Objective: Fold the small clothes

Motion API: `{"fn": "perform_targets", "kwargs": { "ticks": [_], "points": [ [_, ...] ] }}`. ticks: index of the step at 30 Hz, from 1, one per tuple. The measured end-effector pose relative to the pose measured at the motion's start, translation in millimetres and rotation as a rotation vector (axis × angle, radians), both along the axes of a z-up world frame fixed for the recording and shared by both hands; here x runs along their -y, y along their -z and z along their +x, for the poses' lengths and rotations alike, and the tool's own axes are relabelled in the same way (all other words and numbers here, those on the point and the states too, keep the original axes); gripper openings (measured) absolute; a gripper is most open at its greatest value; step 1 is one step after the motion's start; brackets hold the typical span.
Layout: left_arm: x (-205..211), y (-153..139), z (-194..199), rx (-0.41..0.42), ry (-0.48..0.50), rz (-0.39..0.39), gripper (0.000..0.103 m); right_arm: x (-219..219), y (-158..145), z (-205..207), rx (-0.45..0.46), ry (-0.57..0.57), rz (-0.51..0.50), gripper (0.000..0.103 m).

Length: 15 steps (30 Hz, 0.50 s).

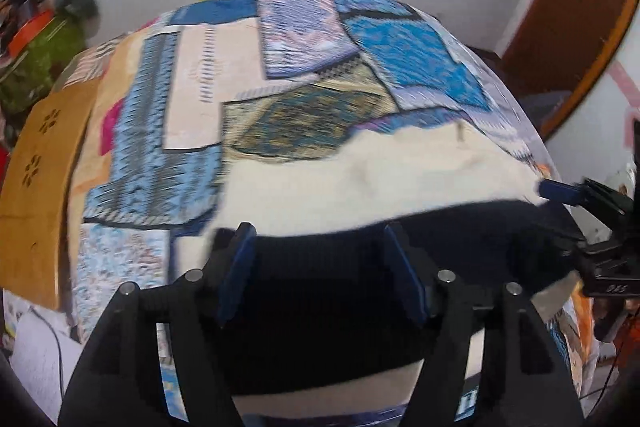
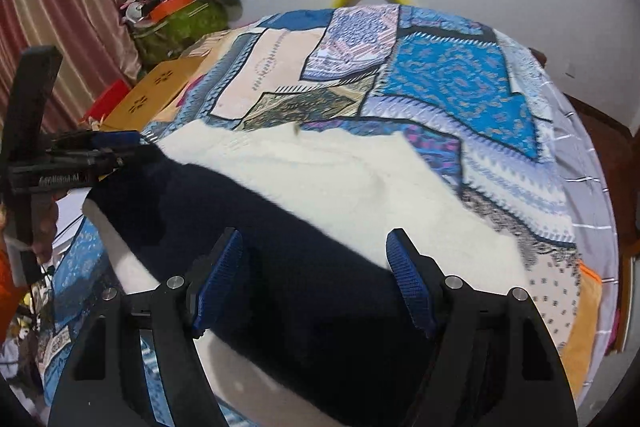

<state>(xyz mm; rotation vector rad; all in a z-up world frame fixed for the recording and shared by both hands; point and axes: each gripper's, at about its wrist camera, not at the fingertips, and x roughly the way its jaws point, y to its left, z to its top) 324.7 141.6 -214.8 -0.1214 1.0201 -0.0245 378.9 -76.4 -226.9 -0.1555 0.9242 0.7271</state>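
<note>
Both grippers — left gripper point(image 1: 318, 247), right gripper point(image 2: 316, 255) — splayed wide over the dark navy knit garment point(image 2: 280, 267), cream cloth point(image 2: 320, 163) at twelve o'clock.

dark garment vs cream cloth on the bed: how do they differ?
Colour: the dark garment is navy-black; the cream cloth is off-white.
Position: the dark garment lies nearer both cameras, the cream cloth farther across the patchwork bedspread.
Grippers: the open left gripper and open right gripper both frame the dark garment, not the cream cloth.
Shared: both lie spread flat on the bedspread, edges meeting.
</note>
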Motion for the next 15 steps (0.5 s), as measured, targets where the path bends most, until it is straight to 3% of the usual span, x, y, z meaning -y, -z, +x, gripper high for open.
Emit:
{"fn": "perform_targets", "kwargs": {
  "ticks": [4,6,9,15],
  "points": [
    [27,24,11,-0.054,0.045,0.028,0.068,-12,24,8,-0.064,-0.002,-0.048,0.072],
    [32,40,14,-0.096,0.03,0.037,0.072,-12,34,10,-0.075,-0.004,-0.058,0.079],
    [30,42,9,-0.066,0.018,0.054,0.083,-4,36,9,-0.073,0.007,-0.041,0.082],
    [8,41,-3,-0.069,-0.011,0.063,0.085,13,36,5,-0.072,0.025,-0.049,0.082]
  ]
}}
